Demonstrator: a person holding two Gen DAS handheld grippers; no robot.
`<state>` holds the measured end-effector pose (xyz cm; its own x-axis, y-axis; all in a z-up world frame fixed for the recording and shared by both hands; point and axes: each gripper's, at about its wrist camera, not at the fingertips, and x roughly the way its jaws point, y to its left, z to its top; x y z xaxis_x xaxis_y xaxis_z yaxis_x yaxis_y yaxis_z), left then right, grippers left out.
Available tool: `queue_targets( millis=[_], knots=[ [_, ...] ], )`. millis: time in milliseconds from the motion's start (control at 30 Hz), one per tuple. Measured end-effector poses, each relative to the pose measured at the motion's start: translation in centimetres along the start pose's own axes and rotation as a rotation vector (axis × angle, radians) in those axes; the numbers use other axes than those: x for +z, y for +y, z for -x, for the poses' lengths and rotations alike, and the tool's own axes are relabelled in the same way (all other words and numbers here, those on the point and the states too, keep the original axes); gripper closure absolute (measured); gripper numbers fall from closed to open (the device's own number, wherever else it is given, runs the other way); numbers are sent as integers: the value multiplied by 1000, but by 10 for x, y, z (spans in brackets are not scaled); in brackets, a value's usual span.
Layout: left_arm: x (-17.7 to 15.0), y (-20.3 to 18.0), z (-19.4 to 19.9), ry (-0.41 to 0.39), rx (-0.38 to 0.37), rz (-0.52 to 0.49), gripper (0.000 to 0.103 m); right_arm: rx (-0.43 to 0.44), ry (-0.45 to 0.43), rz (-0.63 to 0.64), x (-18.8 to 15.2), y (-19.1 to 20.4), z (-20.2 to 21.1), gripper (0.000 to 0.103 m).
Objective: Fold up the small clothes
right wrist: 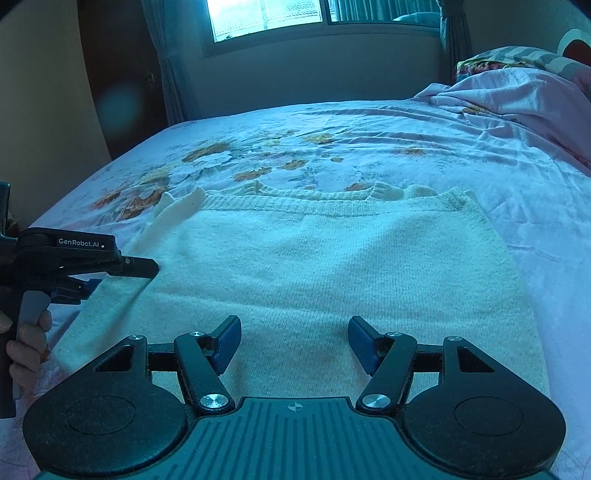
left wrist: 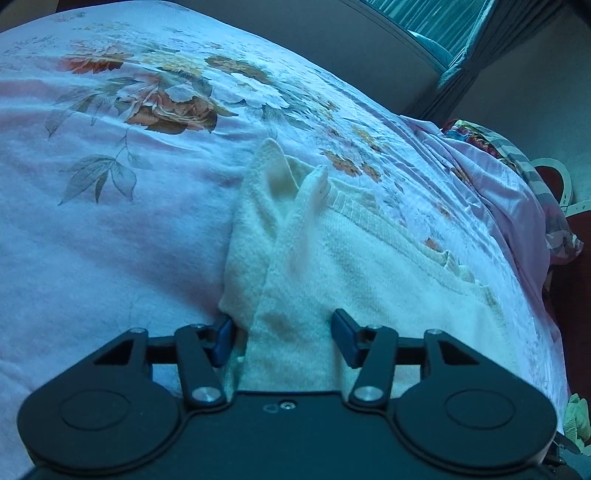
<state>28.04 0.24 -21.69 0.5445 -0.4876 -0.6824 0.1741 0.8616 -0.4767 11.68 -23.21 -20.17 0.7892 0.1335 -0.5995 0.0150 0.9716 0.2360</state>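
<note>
I see one cream knit sweater (right wrist: 314, 266) lying flat on the bed (right wrist: 461, 147), on the floral sheet. From the right cam its long axis runs away from me toward the window (right wrist: 266, 14); the ribbed band (right wrist: 288, 201) is at the far end, running left-right. One sleeve (right wrist: 177, 206) shows at the far left edge, folded in over the body and sticking up a bit. Can't tell which end is neck vs hem.

L gripper (left wrist: 282, 336): jaws part-way apart, with a raised fold of the sweater's edge between them. The left pad (left wrist: 223, 338) touches the knit; the right pad sits against it too, but I can't tell if they're truly clamping. From the right cam the L gripper (right wrist: 122, 275) comes in from the left at the sweater's near-left edge, and a hand (right wrist: 27, 339) is on its grip.

R gripper (right wrist: 293, 343): jaws wide apart, nothing between the pads, hovering over the near-middle of the sweater's body; knit shows through the gap.

Count: 1 sweater, 2 grippers, 1 hand in view, 1 window. A bunched pink blanket (right wrist: 517, 99) and a patterned pillow (right wrist: 517, 55) sit at the far right of the bed, well apart from the sweater.
</note>
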Motion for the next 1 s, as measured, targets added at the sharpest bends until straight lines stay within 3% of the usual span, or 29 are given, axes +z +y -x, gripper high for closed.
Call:
queue_targets(
  millis=[33,100,333,467,533,633,800,933,1000],
  knots=[
    [1,0,-2,-3,-8,6,75,-8,-2,11,2,1,-3,39],
    [2,2,-7,8,-38,37,87,-30,-9,43,6,5,-10,39],
    [2,-13,3,-39,-6,0,91,-84,-23,114,15,18,-30,40],
    [9,-38,16,-65,-10,-66,92,-104,24,194,2,22,-49,39],
    [12,-61,23,-73,-24,-113,92,-77,34,154,8,15,-45,39],
    [11,-107,27,-66,-58,-190,92,-25,-24,35,12,-6,-15,39],
    [-11,-193,7,-17,-115,-295,92,91,-32,-177,0,-71,36,39],
    [-49,-252,-39,109,-101,-339,91,166,15,-264,-15,-117,63,39],
    [-67,-269,-60,190,-81,-366,83,192,24,-289,-23,-132,75,39]
  ],
)
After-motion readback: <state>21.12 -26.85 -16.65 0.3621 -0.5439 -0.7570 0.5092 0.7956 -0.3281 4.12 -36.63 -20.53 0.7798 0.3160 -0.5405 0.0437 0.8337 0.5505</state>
